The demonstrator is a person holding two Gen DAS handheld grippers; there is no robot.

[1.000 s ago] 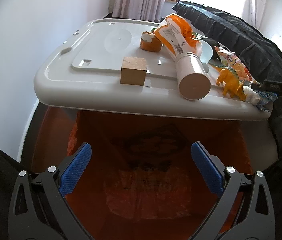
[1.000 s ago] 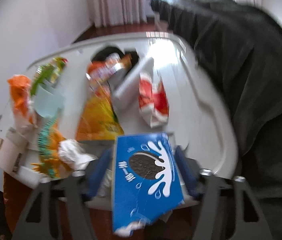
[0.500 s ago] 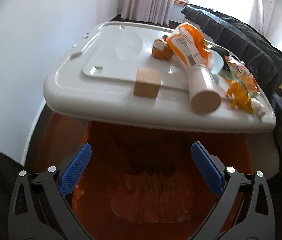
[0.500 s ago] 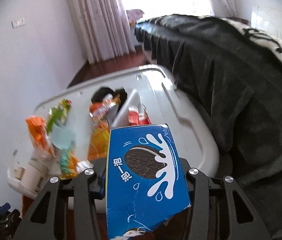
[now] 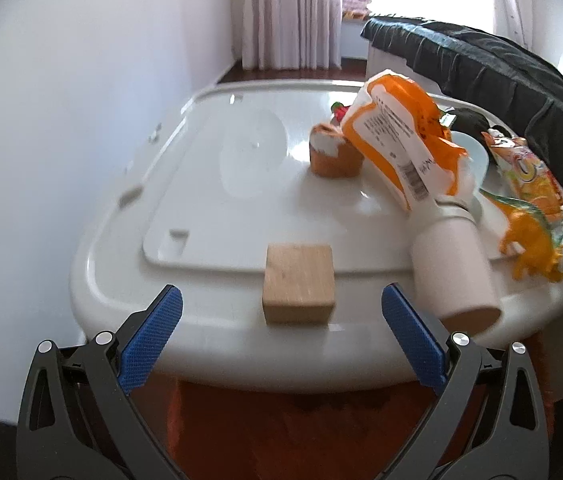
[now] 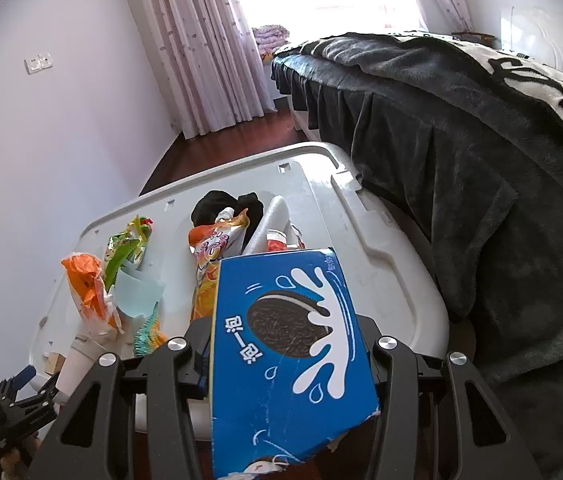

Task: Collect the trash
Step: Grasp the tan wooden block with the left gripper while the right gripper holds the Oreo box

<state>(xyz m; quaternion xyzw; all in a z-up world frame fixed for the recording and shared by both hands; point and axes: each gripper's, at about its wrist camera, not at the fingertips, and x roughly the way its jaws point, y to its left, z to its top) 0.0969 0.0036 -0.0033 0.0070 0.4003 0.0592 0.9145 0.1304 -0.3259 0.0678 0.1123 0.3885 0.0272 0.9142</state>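
Note:
My right gripper (image 6: 287, 344) is shut on a blue Oreo cookie box (image 6: 285, 356), held above the near edge of a white bin lid (image 6: 381, 264). My left gripper (image 5: 281, 320) is open and empty at the lid's (image 5: 209, 216) near edge, with a wooden block (image 5: 299, 283) between and just ahead of its fingers. On the lid lie an orange-and-white wrapper (image 5: 405, 140) over a white tube (image 5: 455, 268), an orange cupcake (image 5: 333, 151), a toy dinosaur (image 5: 529, 232) and a snack packet (image 5: 529, 172). An orange trash bag (image 5: 281, 432) hangs below.
A bed with a dark blanket (image 6: 481, 160) runs along the right side of the lid. A white wall (image 5: 61, 120) is on the left. Curtains (image 6: 201, 40) and a window are at the far end. More wrappers (image 6: 129, 248) and a black item (image 6: 217, 208) lie on the lid.
My left gripper rose from over the trash bag to the lid's edge, facing the wooden block. My right gripper lifted the Oreo box up and back from the lid.

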